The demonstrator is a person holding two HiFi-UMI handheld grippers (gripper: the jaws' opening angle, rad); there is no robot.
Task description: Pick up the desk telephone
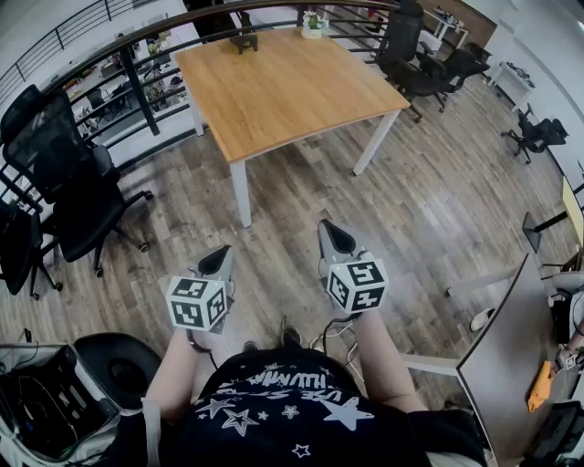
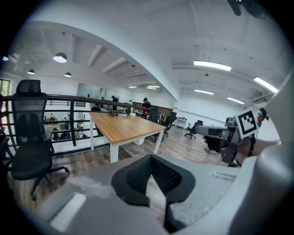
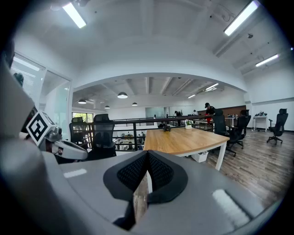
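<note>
The desk telephone (image 1: 243, 41) sits at the wooden table's (image 1: 292, 91) far edge, well beyond the left gripper (image 1: 217, 263) and right gripper (image 1: 334, 239), both closed and empty.

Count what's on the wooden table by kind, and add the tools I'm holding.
Telephone: 1
Potted plant: 1
Tool: 2, left tool and right tool
Total: 4

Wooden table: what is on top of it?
A small dark object, likely the desk telephone, and a potted plant sit at the far edge of the table. Nothing covers the top; the rest is bare wood.
</note>
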